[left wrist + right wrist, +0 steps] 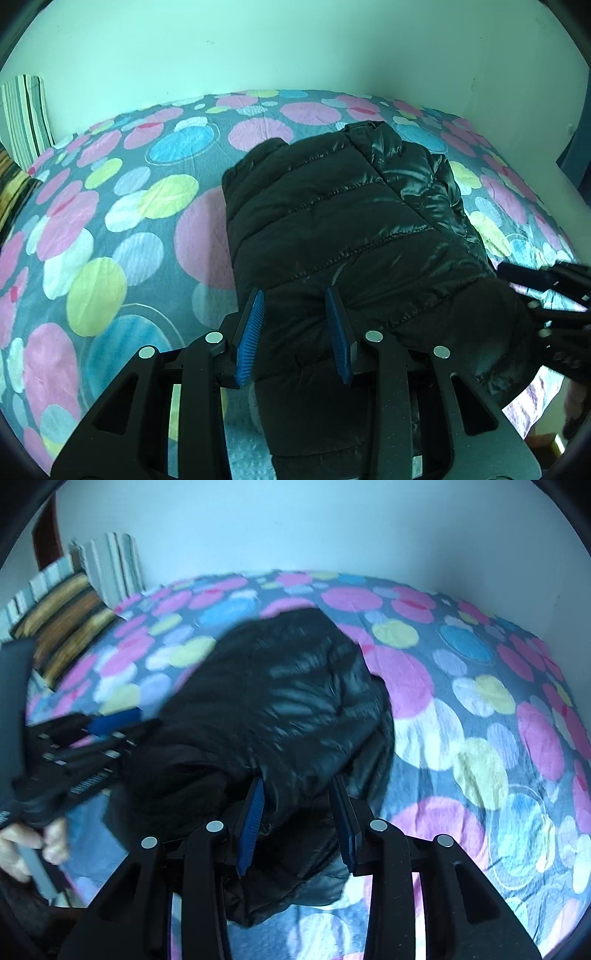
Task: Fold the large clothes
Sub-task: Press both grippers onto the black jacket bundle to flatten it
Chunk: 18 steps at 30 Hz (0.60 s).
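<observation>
A black quilted puffer jacket (pixel 343 221) lies on the bed, its collar at the far end. My left gripper (pixel 295 299) is open, its blue pads (pixel 251 332) on either side of the jacket's near end. My right gripper (pixel 299 786) is open too, its jaws astride the jacket (pixel 280 709) near its hem; this view is motion-blurred. The right gripper shows at the right edge of the left wrist view (pixel 546 280). The left gripper and the hand holding it show at the left of the right wrist view (pixel 85 746).
The bed carries a grey sheet with pink, blue and yellow circles (pixel 110 221). Striped pillows (pixel 70 624) sit at its far left corner. A pale wall (pixel 295 48) runs behind the bed. The bed's near edge drops off at the lower right (pixel 539 402).
</observation>
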Tool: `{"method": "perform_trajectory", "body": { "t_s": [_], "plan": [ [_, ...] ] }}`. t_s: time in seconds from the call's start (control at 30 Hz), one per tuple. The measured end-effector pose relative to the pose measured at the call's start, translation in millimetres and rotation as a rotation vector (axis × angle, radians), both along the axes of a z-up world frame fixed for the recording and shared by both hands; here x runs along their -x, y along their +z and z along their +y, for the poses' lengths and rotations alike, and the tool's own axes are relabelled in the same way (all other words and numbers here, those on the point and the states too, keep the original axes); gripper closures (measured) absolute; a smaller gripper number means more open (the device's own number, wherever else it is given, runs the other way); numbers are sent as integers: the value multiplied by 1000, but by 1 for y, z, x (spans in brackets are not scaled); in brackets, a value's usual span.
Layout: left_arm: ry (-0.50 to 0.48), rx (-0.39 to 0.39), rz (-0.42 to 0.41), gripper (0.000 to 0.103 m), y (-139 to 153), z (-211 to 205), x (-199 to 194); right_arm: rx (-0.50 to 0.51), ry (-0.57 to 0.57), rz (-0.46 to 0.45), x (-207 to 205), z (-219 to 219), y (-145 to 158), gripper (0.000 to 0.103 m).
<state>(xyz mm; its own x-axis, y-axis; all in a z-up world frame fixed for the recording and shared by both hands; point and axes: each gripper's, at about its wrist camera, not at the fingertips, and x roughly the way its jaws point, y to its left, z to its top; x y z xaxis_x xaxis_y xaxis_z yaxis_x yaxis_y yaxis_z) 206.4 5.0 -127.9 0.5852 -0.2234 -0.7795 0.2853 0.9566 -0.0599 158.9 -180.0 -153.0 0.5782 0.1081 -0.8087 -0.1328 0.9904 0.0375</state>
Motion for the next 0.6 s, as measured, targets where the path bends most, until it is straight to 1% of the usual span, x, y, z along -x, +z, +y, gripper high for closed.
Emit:
{"method": "perform_trajectory", "body": {
  "t_s": [0.07, 0.13, 0.23, 0.4, 0.6],
  "plan": [
    [-9, 1, 10, 69, -6, -4, -3, -17, -20, 36, -5, -7, -18, 67],
    [-21, -31, 1, 69, -11, -12, -4, -23, -33, 51, -7, -9, -33, 67],
    [-25, -74, -17, 69, -17, -21, -3, -42, -46, 56, -9, -13, -45, 67],
    [-8, -74, -20, 69, -22, -23, -2, -87, -65, 50, -6, -18, -53, 67],
    [3, -49, -36, 69, -16, -18, 0, -112, -79, 19, -1, -19, -48, 66]
  ]
}}
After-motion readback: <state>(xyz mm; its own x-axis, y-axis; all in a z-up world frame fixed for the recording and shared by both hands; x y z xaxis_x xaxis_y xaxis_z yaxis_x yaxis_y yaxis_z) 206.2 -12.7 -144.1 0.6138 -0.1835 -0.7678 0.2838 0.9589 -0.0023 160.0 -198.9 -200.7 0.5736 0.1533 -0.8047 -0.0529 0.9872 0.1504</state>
